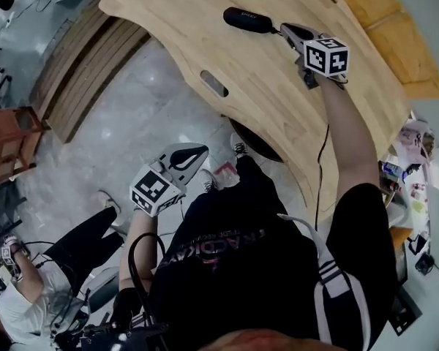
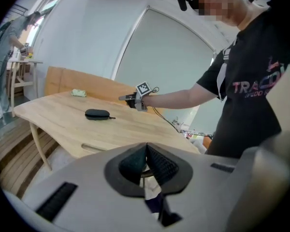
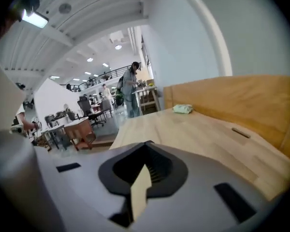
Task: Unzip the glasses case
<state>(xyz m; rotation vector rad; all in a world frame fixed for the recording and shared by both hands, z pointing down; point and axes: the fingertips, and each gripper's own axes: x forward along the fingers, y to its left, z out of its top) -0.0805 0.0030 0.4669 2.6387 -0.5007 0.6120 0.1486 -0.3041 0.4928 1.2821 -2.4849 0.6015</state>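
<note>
A black glasses case (image 1: 247,20) lies zipped on the light wooden table (image 1: 175,20); in the left gripper view the glasses case (image 2: 97,114) has a short pull tab at its right end. My right gripper (image 1: 285,29) hovers just right of the case, apart from it, its jaws shut on nothing. The right gripper view shows my right gripper (image 3: 147,166) pointing past the case, which is out of that picture. My left gripper (image 1: 195,154) hangs off the table's near edge over the floor, jaws shut and holding nothing, as my left gripper (image 2: 146,161) also looks in its own view.
A slot (image 1: 214,83) is cut through the tabletop near its front edge. A pale green cloth (image 3: 182,108) lies at the table's far side by an orange-brown panel (image 3: 241,100). A cable (image 1: 323,159) runs along my right arm. Another person (image 1: 29,284) sits on the floor side at lower left.
</note>
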